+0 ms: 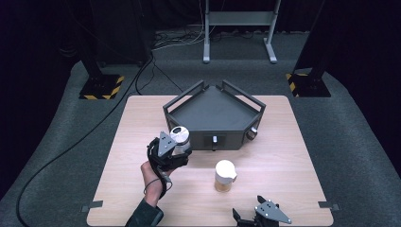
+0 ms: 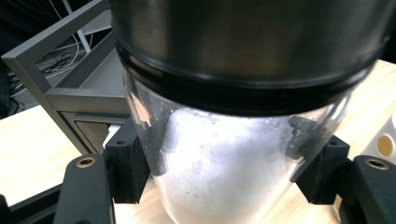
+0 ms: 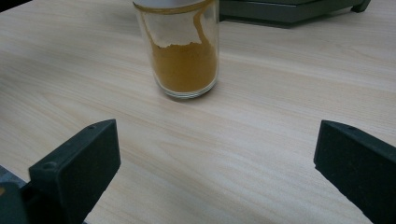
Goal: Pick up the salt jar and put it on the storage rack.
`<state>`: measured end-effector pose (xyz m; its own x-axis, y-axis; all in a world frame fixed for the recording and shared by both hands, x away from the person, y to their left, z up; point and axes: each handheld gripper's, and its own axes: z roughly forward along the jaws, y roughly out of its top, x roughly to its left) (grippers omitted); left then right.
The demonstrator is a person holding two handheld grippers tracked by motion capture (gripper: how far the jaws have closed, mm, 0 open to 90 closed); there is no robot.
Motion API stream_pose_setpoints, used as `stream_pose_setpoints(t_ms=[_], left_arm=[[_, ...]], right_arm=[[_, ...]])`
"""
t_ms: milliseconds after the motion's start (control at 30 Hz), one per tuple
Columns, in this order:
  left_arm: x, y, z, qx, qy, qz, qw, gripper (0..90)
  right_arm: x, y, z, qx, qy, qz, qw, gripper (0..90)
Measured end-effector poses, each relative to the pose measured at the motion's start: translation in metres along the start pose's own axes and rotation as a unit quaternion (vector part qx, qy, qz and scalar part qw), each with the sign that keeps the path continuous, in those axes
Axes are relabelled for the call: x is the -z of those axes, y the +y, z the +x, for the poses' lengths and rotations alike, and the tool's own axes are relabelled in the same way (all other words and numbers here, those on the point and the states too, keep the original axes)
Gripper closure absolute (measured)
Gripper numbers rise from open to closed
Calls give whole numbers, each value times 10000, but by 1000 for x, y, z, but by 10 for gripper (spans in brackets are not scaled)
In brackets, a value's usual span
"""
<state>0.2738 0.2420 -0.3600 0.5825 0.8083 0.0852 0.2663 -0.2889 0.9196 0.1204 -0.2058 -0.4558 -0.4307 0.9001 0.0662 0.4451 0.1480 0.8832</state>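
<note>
From the high view, a light wooden table [image 1: 142,118] stands on a dark floor. A dark grey five-sided tray [image 1: 215,116] with raised rails sits at the table's far middle. The person's left hand [image 1: 153,177] reaches in from the bottom and holds the left gripper [image 1: 177,150] near the tray's front left corner. Its jaws pinch a glass jar with a silver lid [image 1: 180,138]. A second jar with a white lid [image 1: 225,176], holding orange-brown powder, stands upright on the table in front of the tray. The right gripper [image 1: 257,216] rests low at the near edge, apart from that jar.

In the left gripper view, both black jaws press against the sides of the clear jar [image 2: 233,158], which holds white powder. The tray's rail [image 2: 56,51] shows behind it.

In the right gripper view, the jaws are spread wide over bare wood, gripping nothing. The jar of orange-brown powder [image 3: 182,56] stands ahead of them, untouched.
</note>
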Motion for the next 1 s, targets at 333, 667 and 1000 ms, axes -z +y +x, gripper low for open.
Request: stream_pose_setpoints(t_ms=[333,667,1000], left_arm=[[-6,7,6,32,31,-17,10000,314],[-13,17,9,-5,30,2,10000,314],[-20,25,14,-11,45,20,10000,314]], right_arm=[[0,0,0,6,2,1,10000,0],[1,-1,0,-22,-12,-1,10000,0],[1,-1,-1,-28,-20,-3,10000,0]])
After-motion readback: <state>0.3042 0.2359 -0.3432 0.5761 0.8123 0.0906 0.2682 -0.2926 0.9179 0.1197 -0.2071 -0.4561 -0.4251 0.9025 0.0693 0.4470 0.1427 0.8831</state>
